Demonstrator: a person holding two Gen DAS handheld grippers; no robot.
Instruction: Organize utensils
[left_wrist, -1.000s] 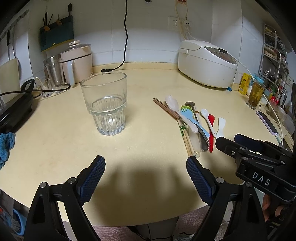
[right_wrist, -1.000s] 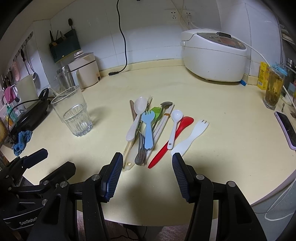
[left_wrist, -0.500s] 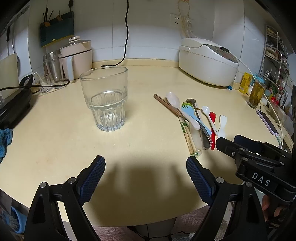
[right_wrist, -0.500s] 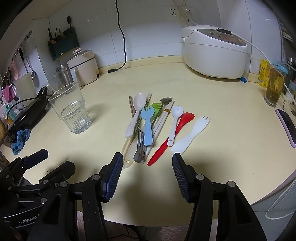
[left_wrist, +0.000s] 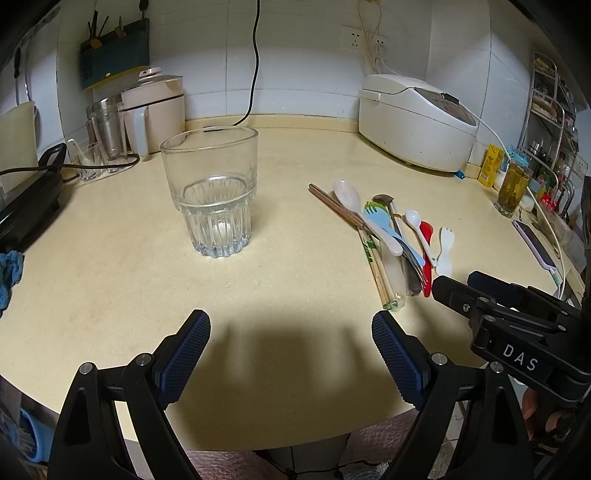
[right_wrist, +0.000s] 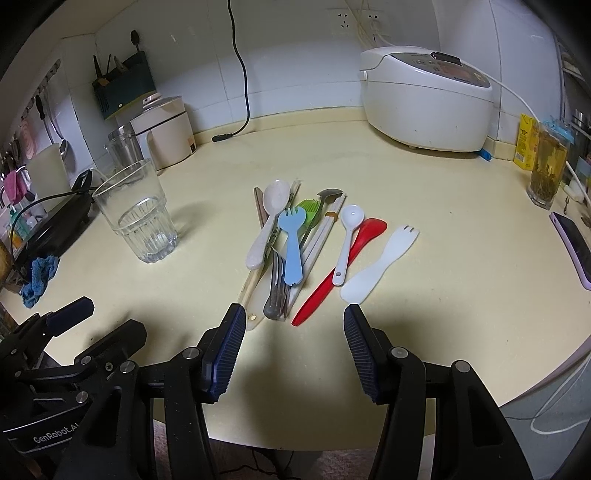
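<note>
On the cream countertop (right_wrist: 443, 258), going left to right: a blue cloth (right_wrist: 38, 275) lies at the far left edge, beyond the left gripper (left_wrist: 291, 354), whose blue-padded fingers are spread wide and hold nothing. Straight ahead of that gripper stands an upright clear glass (left_wrist: 210, 192), well apart from its fingertips. Right of the glass lies the utensil pile (right_wrist: 295, 247), directly ahead of the right gripper (right_wrist: 293, 347), which is likewise spread apart and empty, its tips just short of the nearest handles. In the pile, from the right gripper's left side across: a beige spoon (right_wrist: 267, 223), a blue fork (right_wrist: 292, 245) lying over metal cutlery and chopsticks, a small white spoon (right_wrist: 345, 242) overlapping a red spoon (right_wrist: 341, 269), and a white spork (right_wrist: 380, 264) ahead of the right-hand finger. Farther back to the right sits a white rice cooker (right_wrist: 424, 99), and a phone (right_wrist: 572, 245) lies at the far right edge.
</note>
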